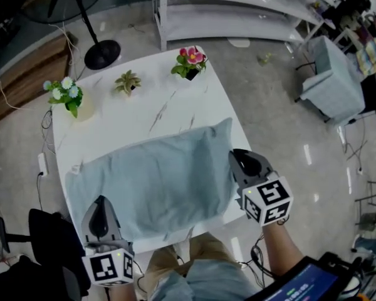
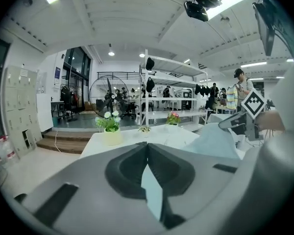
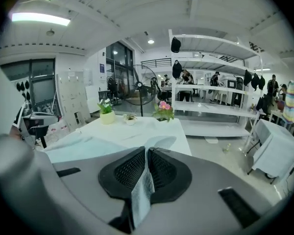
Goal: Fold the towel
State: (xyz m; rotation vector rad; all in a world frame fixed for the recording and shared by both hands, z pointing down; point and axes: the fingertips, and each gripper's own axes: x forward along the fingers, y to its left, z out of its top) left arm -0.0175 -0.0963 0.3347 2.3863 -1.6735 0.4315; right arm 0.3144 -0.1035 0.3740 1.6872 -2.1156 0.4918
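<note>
A light blue towel (image 1: 156,180) lies spread over the near half of a white marble table (image 1: 144,99). My left gripper (image 1: 100,211) is at the towel's near left corner, shut on it. In the left gripper view a strip of towel (image 2: 152,190) shows pinched between the closed jaws (image 2: 148,146). My right gripper (image 1: 240,160) is at the near right corner, lifted a little off the table's right edge. In the right gripper view its jaws (image 3: 147,152) are shut on a fold of towel (image 3: 143,190), and the rest of the cloth (image 3: 83,148) trails away to the left.
Three small potted plants stand along the table's far edge: white flowers (image 1: 66,95), a succulent (image 1: 128,81) and pink flowers (image 1: 191,61). A fan's base (image 1: 102,54) and white shelving (image 1: 238,11) are beyond. A black chair (image 1: 50,243) stands at near left, a grey covered chair (image 1: 332,83) at right.
</note>
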